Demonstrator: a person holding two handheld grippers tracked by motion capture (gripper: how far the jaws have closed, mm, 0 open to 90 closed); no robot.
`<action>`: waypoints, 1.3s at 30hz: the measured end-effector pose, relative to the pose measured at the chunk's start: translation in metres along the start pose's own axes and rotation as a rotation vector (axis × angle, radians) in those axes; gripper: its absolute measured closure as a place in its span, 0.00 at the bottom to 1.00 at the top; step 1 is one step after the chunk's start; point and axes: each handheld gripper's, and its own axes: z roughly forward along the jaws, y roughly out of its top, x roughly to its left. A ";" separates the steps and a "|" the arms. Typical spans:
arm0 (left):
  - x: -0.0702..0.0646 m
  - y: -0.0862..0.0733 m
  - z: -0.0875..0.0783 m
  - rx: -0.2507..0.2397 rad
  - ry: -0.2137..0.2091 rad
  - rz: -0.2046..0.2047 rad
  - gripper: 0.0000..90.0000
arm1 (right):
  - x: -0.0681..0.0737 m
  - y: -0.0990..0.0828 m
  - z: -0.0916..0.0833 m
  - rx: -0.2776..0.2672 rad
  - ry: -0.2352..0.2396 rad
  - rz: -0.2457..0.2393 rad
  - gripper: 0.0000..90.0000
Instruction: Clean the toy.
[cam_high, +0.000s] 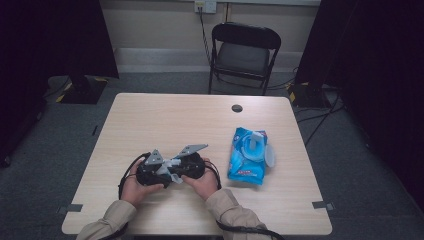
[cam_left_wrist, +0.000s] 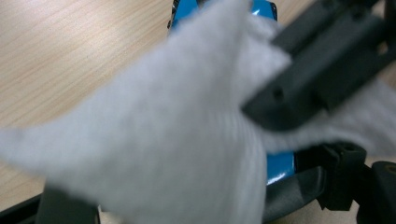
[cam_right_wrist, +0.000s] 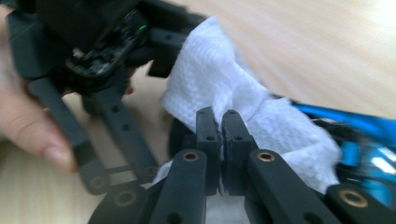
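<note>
Forearms in tan sleeves come in from the bottom of the high view and meet at the near middle of the surface (cam_high: 150, 120), the two hands cupped close together, thumbs toward each other. The left hand (cam_high: 134, 186) holds the left hand-held gripper (cam_high: 159, 169) and the right hand (cam_high: 204, 182) holds the right hand-held gripper (cam_high: 176, 167); the two black bodies sit almost nose to nose, with their grey plates tilted up above them. Between them is a white wipe (cam_right_wrist: 219, 88) — a small pale scrap from above, a crumpled woven sheet up close. In the right gripper view the right tool's jaws stand pressed together, pad against pad, with the wipe pinched at their tips and bunching out behind and to the side. The left tool lies across from it at the upper left of that view, its jaws pointing down toward the wood, with a thumb (cam_right_wrist: 42, 135) beside them. The left gripper view is blurred: the wipe drapes over most of it and the right tool's dark jaws bite into the cloth at the upper right. The left tool's own jaws are largely covered by the cloth, so I cannot tell from the frames whether they clamp it or stand apart. A blue pack (cam_high: 248, 155) of wipes lies flat to the right of the hands, near but apart — its lid flipped open.
</note>
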 end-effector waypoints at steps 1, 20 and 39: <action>0.000 0.000 0.000 -0.001 0.000 -0.004 0.26 | -0.003 0.000 -0.003 -0.006 -0.009 0.008 0.98; 0.000 0.000 0.000 -0.002 -0.005 -0.006 0.26 | -0.047 -0.012 -0.032 -0.026 -0.274 0.154 0.98; 0.000 0.000 0.000 -0.001 -0.007 -0.006 0.26 | -0.036 -0.001 -0.044 -0.082 -0.215 0.131 0.98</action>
